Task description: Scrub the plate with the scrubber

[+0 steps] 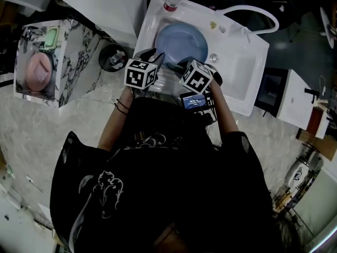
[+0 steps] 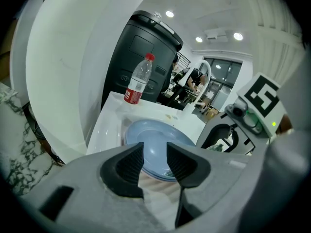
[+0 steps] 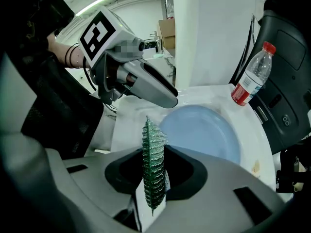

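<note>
Our right tongs [image 3: 155, 178] are clamped on the scrubber [image 3: 152, 149]. It stands edge-on between them, its green mesh pointing toward the plate [image 3: 201, 132] without touching it. Our left tongs [image 2: 154, 161] stand apart with nothing between them, poised over the plate's near-left rim; we cannot tell whether they touch it. The plate lies flat in the sink [image 1: 247, 78], toward its left edge, and a bottle [image 2: 137, 81] stands on the sink's far-left corner.

To scrub well, we judge that we should first steady the plate, closing the left tongs on the rim or pressing it down so it cannot slide or spin. Then we tip the right tongs so the scrubber's broad face, not its thin edge, meets the plate. We work in overlapping circles from centre to rim, gripping firmly, since the thin pad could twist out.
</note>
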Demonstrator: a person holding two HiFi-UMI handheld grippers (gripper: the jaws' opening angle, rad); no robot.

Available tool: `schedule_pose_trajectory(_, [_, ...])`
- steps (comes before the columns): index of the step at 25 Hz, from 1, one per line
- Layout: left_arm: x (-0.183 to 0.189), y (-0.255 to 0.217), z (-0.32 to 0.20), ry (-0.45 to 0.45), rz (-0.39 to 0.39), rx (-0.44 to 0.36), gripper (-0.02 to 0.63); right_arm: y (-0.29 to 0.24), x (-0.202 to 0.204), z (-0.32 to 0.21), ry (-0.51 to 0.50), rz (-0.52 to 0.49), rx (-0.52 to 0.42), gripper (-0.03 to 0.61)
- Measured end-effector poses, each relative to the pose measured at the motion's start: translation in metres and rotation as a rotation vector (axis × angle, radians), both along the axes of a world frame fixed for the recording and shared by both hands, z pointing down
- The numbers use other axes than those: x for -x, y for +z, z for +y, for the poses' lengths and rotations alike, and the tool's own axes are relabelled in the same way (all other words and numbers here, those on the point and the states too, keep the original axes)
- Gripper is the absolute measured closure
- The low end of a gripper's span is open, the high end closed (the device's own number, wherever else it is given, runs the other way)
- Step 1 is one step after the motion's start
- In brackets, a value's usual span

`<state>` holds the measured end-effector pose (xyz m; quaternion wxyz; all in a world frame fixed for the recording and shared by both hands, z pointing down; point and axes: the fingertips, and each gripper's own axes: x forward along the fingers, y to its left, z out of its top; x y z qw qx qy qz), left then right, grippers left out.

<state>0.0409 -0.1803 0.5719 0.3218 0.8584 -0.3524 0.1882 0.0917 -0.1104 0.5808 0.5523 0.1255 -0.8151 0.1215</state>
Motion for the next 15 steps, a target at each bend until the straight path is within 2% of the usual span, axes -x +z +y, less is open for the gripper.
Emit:
schedule_pose_trajectory(4, [-0.002, -0.002, -0.001, 0.006, 0.0, -0.005, 0.463, -0.005, -0.009, -0.018, 0.056, -0.032, -0.031, 0.488])
schedule_pose_trajectory(6, [-0.003, -0.003, -0.001, 0.015, 0.0, -0.011, 0.463, -0.008, -0.021, -0.041, 0.124, -0.039, -0.083, 0.488])
schedule_pose_trajectory(9, [-0.003, -0.003, 0.0, 0.031, -0.004, -0.016, 0.463, -0.007, -0.046, -0.085, 0.178, 0.004, -0.185, 0.489])
schedule_pose_trajectory(15, [-0.003, -0.002, 0.004, 0.046, -0.009, -0.007, 0.463, 0.011, -0.079, -0.139, 0.148, 0.125, -0.264, 0.489])
